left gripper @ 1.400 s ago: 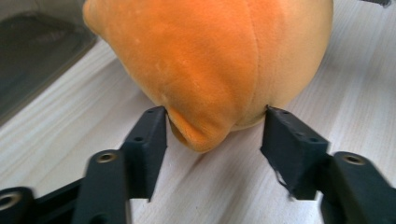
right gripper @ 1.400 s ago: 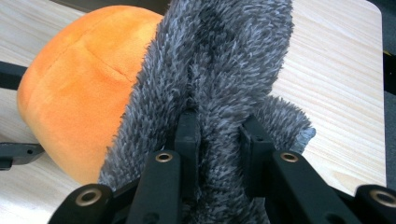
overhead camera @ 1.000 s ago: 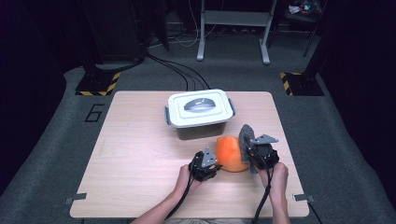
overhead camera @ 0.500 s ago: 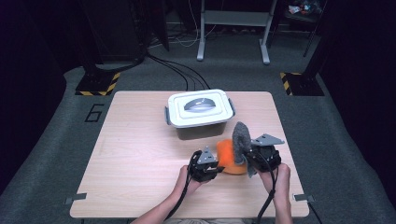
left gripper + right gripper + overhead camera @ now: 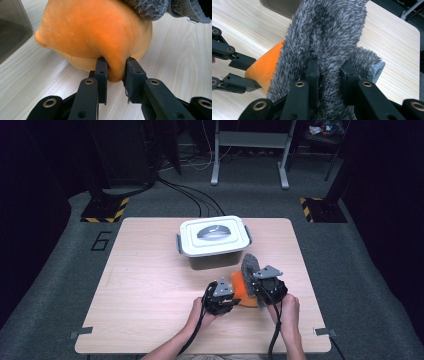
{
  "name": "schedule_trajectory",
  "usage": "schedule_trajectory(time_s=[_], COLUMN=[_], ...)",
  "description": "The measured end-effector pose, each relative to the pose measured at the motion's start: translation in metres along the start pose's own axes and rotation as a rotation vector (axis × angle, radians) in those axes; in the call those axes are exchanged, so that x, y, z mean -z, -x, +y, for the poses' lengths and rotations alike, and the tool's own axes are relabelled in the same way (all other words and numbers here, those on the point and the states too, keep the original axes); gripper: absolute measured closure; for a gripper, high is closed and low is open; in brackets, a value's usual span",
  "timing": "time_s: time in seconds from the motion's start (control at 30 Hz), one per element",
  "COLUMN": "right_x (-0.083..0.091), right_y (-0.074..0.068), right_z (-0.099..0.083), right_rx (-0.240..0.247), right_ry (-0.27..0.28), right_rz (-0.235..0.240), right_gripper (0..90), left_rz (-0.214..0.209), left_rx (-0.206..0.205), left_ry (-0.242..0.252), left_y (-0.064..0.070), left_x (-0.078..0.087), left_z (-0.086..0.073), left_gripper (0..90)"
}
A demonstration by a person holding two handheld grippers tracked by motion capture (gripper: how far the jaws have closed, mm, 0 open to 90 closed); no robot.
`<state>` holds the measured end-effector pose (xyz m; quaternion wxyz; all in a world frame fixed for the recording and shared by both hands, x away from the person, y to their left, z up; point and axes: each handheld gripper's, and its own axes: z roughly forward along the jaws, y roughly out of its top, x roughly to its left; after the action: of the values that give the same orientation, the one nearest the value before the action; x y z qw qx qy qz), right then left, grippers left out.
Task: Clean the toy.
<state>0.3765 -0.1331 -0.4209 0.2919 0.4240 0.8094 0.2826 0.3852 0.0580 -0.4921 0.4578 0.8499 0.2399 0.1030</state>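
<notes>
The left gripper [image 5: 115,68] pinched a fold of the orange plush [image 5: 95,32] at the table's [image 5: 150,285] near right, likely anchoring it. The right gripper [image 5: 329,70] clamped the grey cloth [image 5: 329,32] upright above it, just before the lidded box [image 5: 214,240].

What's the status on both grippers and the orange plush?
Left gripper shut on orange plush. Right gripper shut on grey cloth, draped over plush. Lidded bin beyond, apart.
</notes>
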Motion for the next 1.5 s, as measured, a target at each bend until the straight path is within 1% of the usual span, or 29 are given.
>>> schedule_trajectory(time_s=[0.1,0.13,0.27,0.3,0.33,0.37,0.4,0.5,0.53,0.63,0.67,0.77,0.8,0.87,0.97,1.0,1.03,1.07,1.17,1.3,1.33,1.37,1.43,1.5], right_x=[0.001,0.002,0.003,0.002,0.002,0.002,0.001,0.001,0.000,-0.002,-0.004,-0.008,-0.010,-0.012,-0.018,-0.020,-0.022,-0.024,-0.032,-0.046,-0.049,-0.051,-0.052,-0.049], right_y=[0.004,0.005,0.011,0.013,0.015,0.017,0.019,0.024,0.025,0.031,0.034,0.038,0.039,0.042,0.048,0.050,0.051,0.053,0.056,0.059,0.060,0.061,0.061,0.062], right_z=[-0.002,-0.003,-0.007,-0.009,-0.011,-0.012,-0.014,-0.019,-0.020,-0.025,-0.027,-0.033,-0.034,-0.037,-0.042,-0.044,-0.046,-0.048,-0.054,-0.064,-0.066,-0.067,-0.068,-0.067], right_rx=[-0.005,-0.015,-0.028,-0.040,-0.039,-0.053,-0.052,-0.074,-0.088,-0.104,-0.108,-0.133,-0.137,-0.152,-0.174,-0.179,-0.191,-0.199,-0.206,-0.218,-0.217,-0.221,-0.232,-0.229], right_ry=[-0.004,-0.006,-0.014,-0.015,-0.017,-0.023,-0.019,-0.023,-0.027,-0.043,-0.046,-0.059,-0.062,-0.070,-0.082,-0.092,-0.102,-0.111,-0.149,-0.187,-0.193,-0.208,-0.206,-0.200], right_rz=[-0.002,-0.004,-0.026,-0.035,-0.036,-0.038,-0.040,-0.037,-0.038,-0.052,-0.053,-0.053,-0.052,-0.052,-0.042,-0.044,-0.047,-0.048,-0.052,-0.036,-0.038,-0.027,-0.024,-0.033], right_gripper=[72.6,72.6,72.6,72.5,72.5,72.5,72.5,72.4,72.4,72.4,72.4,72.4,72.4,72.3,72.3,72.3,72.3,72.3,72.1,71.9,71.8,71.9,71.8,71.7], left_rz=[0.001,-0.001,-0.005,-0.001,-0.001,-0.003,-0.004,-0.004,-0.004,-0.003,-0.010,-0.009,-0.001,0.001,-0.001,-0.006,0.001,-0.001,-0.003,-0.004,-0.004,-0.002,-0.001,0.000], left_rx=[0.000,0.001,0.008,0.003,0.000,0.002,0.003,0.004,0.004,0.008,0.006,0.006,0.004,0.004,0.000,0.004,0.005,0.005,0.007,0.012,0.008,0.007,0.011,0.012], left_ry=[0.005,0.007,0.009,0.007,0.006,0.006,0.007,0.009,0.009,0.009,0.003,0.001,0.006,0.012,0.004,0.003,0.007,0.008,0.006,0.005,0.001,0.002,0.001,-0.001], left_y=[0.000,0.000,0.000,-0.001,-0.001,-0.001,-0.001,-0.001,-0.001,-0.002,-0.002,-0.003,-0.003,-0.002,-0.003,-0.004,-0.003,-0.004,-0.004,-0.004,-0.004,-0.004,-0.005,-0.005], left_x=[0.000,0.000,0.000,0.000,0.000,0.000,0.000,0.000,0.000,0.000,0.000,0.000,-0.001,-0.001,-0.001,0.000,-0.001,-0.001,-0.001,-0.001,-0.001,-0.001,-0.001,-0.001], left_z=[-0.001,-0.001,-0.002,-0.002,-0.002,-0.002,-0.003,-0.003,-0.003,-0.004,-0.004,-0.005,-0.005,-0.005,-0.004,-0.004,-0.005,-0.005,-0.005,-0.006,-0.006,-0.006,-0.006,-0.006], left_gripper=[73.9,73.9,73.8,73.8,73.7,73.6,73.5,73.5,73.5,73.4,73.5,73.4,73.4,73.4,73.2,73.2,73.2,73.2,73.2,73.1,73.0,73.1,73.1,73.1])
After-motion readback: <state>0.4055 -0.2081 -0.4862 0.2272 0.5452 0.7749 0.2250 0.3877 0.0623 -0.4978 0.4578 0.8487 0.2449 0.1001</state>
